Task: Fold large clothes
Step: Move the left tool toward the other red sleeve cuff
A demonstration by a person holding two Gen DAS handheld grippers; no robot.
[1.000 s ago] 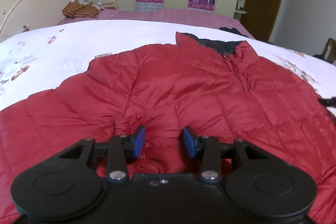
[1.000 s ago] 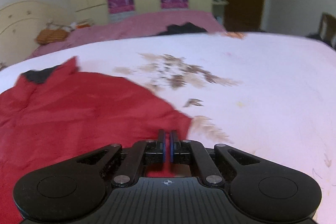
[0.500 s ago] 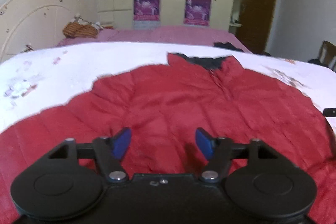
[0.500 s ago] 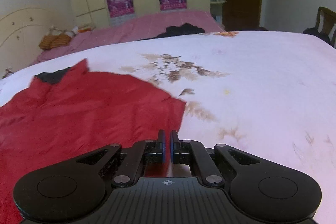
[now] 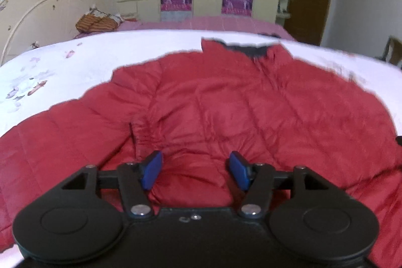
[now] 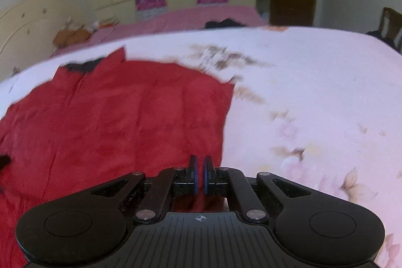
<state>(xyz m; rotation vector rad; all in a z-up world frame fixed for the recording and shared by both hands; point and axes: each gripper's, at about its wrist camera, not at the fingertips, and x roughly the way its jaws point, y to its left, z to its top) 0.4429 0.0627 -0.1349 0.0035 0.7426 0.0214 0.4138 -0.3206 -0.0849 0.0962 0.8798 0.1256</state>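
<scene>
**Red jacket flat on the bed, fold barely begun**

We see the red jacket (image 5: 226,104) spread collar-up on the floral bedsheet (image 6: 314,92). Our left gripper (image 5: 196,171) has just been opening; its pads stand apart over a bunched cuff, gripping nothing. Our right gripper (image 6: 200,173) is pinched together at the jacket's right edge. Nearly all folding remains, we'd judge.

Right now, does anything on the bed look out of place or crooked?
Nothing is spilled or damaged. The red jacket lies spread on the bed, with one sleeve folded in and bunched up near the left gripper. A dark garment lies beyond.
</scene>
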